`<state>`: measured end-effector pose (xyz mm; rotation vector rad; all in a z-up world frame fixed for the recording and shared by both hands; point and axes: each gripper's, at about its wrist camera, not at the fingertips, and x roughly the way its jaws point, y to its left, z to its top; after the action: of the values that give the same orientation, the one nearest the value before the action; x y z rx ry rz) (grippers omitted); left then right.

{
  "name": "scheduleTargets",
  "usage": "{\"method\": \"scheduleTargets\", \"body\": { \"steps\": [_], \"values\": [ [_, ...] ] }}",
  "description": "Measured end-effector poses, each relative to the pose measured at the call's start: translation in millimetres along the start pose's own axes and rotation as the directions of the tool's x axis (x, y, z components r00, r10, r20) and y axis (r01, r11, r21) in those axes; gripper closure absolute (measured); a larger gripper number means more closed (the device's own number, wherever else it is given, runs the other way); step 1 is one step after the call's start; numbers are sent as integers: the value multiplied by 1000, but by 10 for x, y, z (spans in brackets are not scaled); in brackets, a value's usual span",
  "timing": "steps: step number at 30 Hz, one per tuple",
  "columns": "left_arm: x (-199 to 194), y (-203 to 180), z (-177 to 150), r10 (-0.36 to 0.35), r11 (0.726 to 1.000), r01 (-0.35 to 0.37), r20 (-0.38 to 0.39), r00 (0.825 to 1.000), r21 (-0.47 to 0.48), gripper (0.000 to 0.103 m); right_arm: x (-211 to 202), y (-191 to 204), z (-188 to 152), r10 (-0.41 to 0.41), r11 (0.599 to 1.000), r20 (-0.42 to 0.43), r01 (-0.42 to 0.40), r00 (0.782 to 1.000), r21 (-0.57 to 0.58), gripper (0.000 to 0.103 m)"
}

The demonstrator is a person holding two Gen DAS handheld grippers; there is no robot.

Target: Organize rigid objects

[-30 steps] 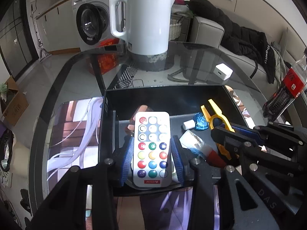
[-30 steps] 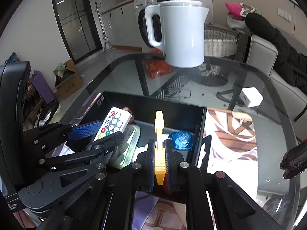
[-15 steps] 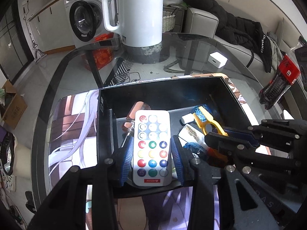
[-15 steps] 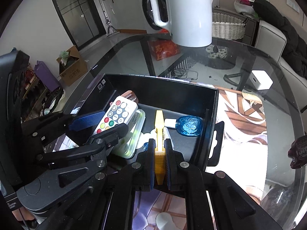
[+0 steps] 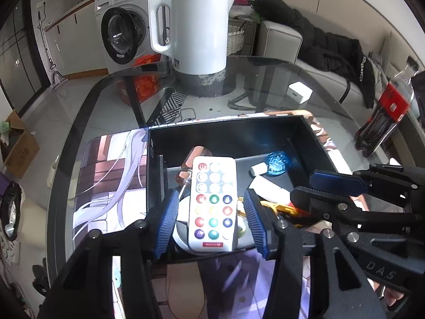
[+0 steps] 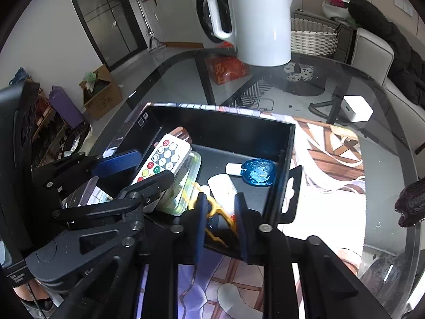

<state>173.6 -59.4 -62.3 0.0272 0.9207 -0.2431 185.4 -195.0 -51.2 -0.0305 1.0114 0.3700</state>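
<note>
- Left gripper [image 5: 211, 214]: fingers spread, blue pads standing off either side of the white remote control [image 5: 212, 203], a gap visible on each side; not pinching it.
- Remote lies w/ buttons up in the near-left part of the black box [image 5: 225, 130], resting on a clear lidded container [image 6: 186, 183] & partly over a brown-handled tool [image 5: 192, 156].
- Right gripper [image 6: 219, 222]: fingers apart, nothing pinched. Yellow plastic tool [image 6: 212, 212] lies loose between them on the box floor, near side.
- Also in box: white tube [image 5: 268, 190] right of remote, small blue bottle w/ white cap [image 5: 276, 160] toward the far right.
- Box sits on a printed mat [image 5: 111, 180] on a glass table [image 5: 265, 79].
- White kettle [image 5: 192, 29] stands at the table's far side; white charger cube [image 5: 300, 93] far right; cola bottle [image 5: 385, 114] at the right edge, well apart from box.
- Washing machine [image 5: 124, 34] behind kettle, far left.
</note>
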Motion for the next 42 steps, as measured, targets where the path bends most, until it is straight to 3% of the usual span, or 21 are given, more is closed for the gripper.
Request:
{"method": "scheduleTargets", "body": {
  "steps": [5,9,13,19,27,31,34,36,42],
  "values": [
    [-297,-14,-121,23,1000,-23,110,994,-8,37,-373,10,-118,37,999,150,-38,988,5,52],
    [-596,-40,-265,64,998,-65,226,972,-3,27,-675,126,-283,27,1000,265,-22,964,-21,43],
    [-843,-37,-385,88,996,-94,322,943,5,25,-950,202,-452,28,999,373,-12,927,-45,29],
    [-1080,56,-545,116,993,-117,401,909,-22,23,-1265,308,-683,4,999,503,18,864,-38,20],
    [-1194,112,-741,145,989,-133,433,890,-59,22,-1364,408,-956,-31,996,587,73,809,-47,17],
    [-1253,116,-873,157,987,-144,475,866,-65,21,-1405,395,-1055,-40,997,617,75,786,-31,13],
    [-1303,101,-969,172,985,-160,505,846,-69,9,-1409,398,-1117,-57,996,636,83,770,-10,8],
    [-1344,97,-1003,167,986,-153,523,836,-71,9,-1396,415,-1154,-68,996,640,93,765,-4,5],
    [-1406,104,-1093,178,984,-154,567,804,-91,0,-1328,466,-1193,-66,994,625,106,778,-28,4]
  ]
}}
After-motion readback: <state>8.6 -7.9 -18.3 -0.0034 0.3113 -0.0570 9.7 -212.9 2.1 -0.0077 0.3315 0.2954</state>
